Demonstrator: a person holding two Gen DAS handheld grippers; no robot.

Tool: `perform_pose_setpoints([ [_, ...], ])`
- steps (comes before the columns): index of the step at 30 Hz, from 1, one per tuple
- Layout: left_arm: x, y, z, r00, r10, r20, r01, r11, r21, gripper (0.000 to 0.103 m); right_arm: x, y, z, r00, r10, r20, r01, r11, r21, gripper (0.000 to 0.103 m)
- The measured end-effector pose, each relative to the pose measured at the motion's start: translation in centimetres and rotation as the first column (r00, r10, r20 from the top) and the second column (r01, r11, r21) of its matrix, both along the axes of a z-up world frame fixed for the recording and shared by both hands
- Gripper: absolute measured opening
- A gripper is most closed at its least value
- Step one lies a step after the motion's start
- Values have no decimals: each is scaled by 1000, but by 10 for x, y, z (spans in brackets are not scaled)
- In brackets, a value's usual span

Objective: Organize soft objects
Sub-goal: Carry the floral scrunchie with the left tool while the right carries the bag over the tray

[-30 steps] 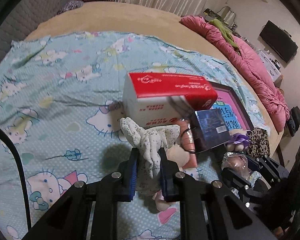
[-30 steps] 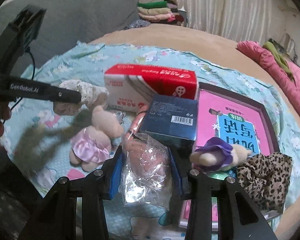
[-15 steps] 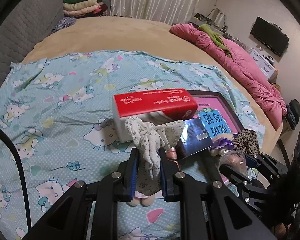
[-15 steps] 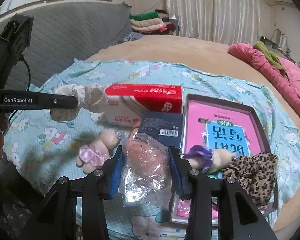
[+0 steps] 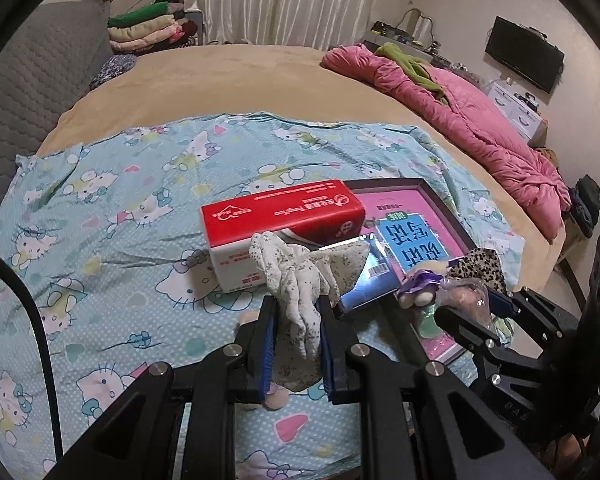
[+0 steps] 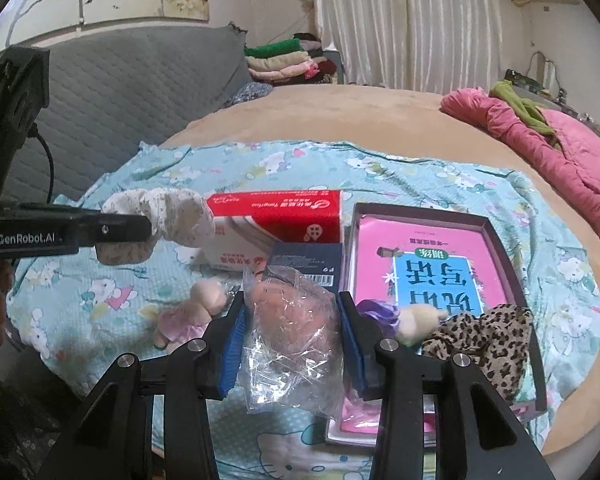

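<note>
A: Claws?
B: Left gripper (image 5: 296, 330) clenched on a floral cloth (image 5: 300, 276), held up over the sheet. Right gripper (image 6: 290, 344) clamps a bagged pink toy (image 6: 292, 320) (crinkly clear plastic).
A: Surface?
B: Hello Kitty sheet (image 5: 100, 216) on a tan bed (image 5: 236, 76); red tissue box (image 5: 284, 216), dark blue box (image 6: 306, 264), pink book tray (image 6: 496, 236). Pink quilt (image 5: 472, 120), curtains (image 5: 284, 0) behind.
A: View differences?
B: Right wrist alone shows a pink-skirted doll (image 6: 188, 316) clearly, lying on the sheet; left wrist alone shows the wall TV (image 5: 524, 58).
</note>
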State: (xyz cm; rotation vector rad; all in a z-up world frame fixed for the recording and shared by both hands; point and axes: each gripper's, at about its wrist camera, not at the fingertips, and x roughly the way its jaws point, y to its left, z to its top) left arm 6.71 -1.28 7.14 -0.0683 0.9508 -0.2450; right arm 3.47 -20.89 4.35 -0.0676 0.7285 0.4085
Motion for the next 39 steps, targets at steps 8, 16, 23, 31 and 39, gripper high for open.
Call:
perform_pose_setpoints([
  [8,0,-19,7,999,-38,8,38,999,10,19,0,-25,17,997,-63,34,62,997,35,44],
  [16,0,-43,17,997,-80,23,80,997,10,19,0,-54,32,989,-135,67,131,989,62,44],
  [23,-1,-69,23,990,-137,33,137,991,13,19,1,-83,45,973,-213,94,205,975,84,44],
  [31,-4,-100,20,979,-203,27,203,979,20,19,-2,-119,51,945,-309,105,299,949,103,44],
  [39,-6,-129,10,967,-255,4,255,967,31,19,-5,-144,48,924,-369,99,357,927,116,44],
])
